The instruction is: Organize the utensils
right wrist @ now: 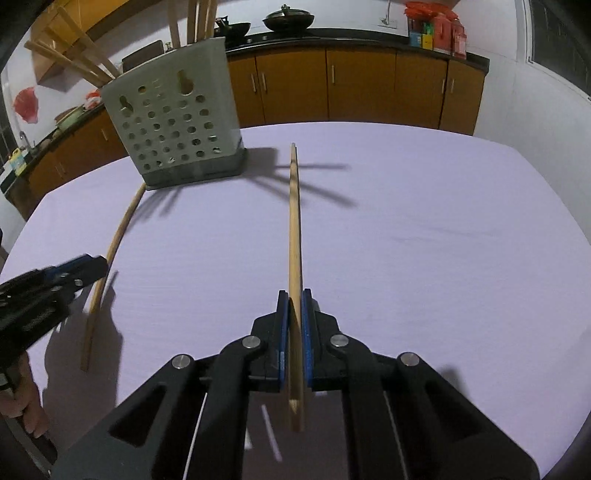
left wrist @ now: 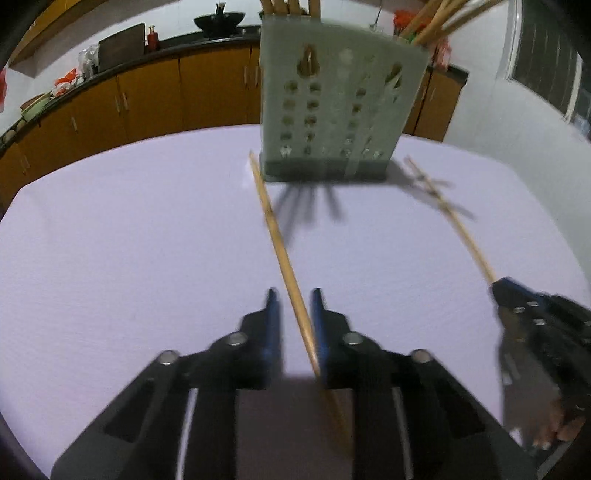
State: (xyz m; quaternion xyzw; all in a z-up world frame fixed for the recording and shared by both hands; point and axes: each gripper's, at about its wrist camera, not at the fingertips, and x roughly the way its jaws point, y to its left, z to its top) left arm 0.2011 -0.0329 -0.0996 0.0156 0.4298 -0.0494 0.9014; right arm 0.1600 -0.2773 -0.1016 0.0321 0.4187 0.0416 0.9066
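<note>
A grey perforated utensil holder (left wrist: 332,107) stands on the white table (left wrist: 129,229), with several wooden chopsticks sticking out of its top; it also shows in the right wrist view (right wrist: 177,122). My left gripper (left wrist: 294,295) is open, its jaws a little apart around a wooden chopstick (left wrist: 275,236) that runs toward the holder's base and lies against the right finger. My right gripper (right wrist: 294,295) is shut on a second chopstick (right wrist: 294,221) that points forward, right of the holder. The left gripper (right wrist: 83,267) and its chopstick (right wrist: 118,236) show at the left of the right wrist view.
Brown kitchen cabinets (right wrist: 351,85) under a dark counter with pans (right wrist: 288,16) and packets run behind the table. The right gripper (left wrist: 506,291) shows at the right edge of the left wrist view, holding its chopstick (left wrist: 458,225). A window (left wrist: 550,55) is at the right.
</note>
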